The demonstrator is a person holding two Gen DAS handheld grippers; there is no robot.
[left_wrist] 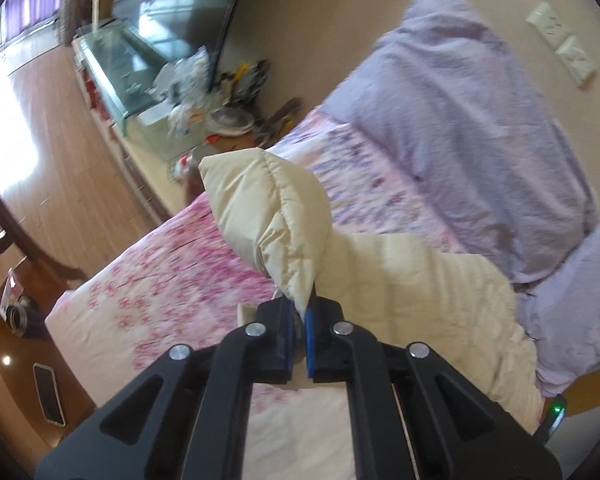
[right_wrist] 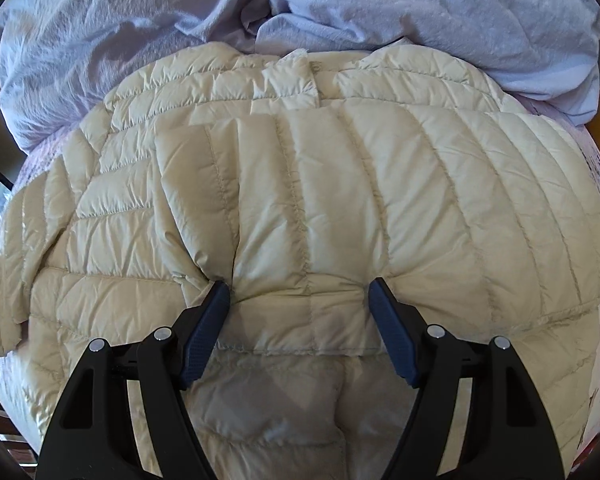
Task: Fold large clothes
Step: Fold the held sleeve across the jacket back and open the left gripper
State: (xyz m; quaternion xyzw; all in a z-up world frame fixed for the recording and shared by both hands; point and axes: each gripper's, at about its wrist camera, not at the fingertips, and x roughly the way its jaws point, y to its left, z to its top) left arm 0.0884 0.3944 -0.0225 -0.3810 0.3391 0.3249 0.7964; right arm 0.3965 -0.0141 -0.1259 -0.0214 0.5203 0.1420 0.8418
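Observation:
A cream quilted puffer jacket (right_wrist: 300,180) lies spread on the bed, with one sleeve folded across its body. My right gripper (right_wrist: 299,292) stands open over its near hem, and the blue pads (right_wrist: 208,320) rest on the fabric on either side of a puffed panel. In the left wrist view my left gripper (left_wrist: 300,308) is shut on a corner of the jacket's cream sleeve (left_wrist: 276,208). The sleeve hangs lifted above the floral sheet (left_wrist: 172,272). The jacket's body (left_wrist: 420,292) lies to the right of it.
A crumpled lilac duvet (left_wrist: 460,120) is heaped at the bed's head, right behind the jacket's collar (right_wrist: 296,68). Beside the bed are a cluttered glass-topped cabinet (left_wrist: 128,64), a wooden floor (left_wrist: 40,120) and a dark table with a phone (left_wrist: 49,394).

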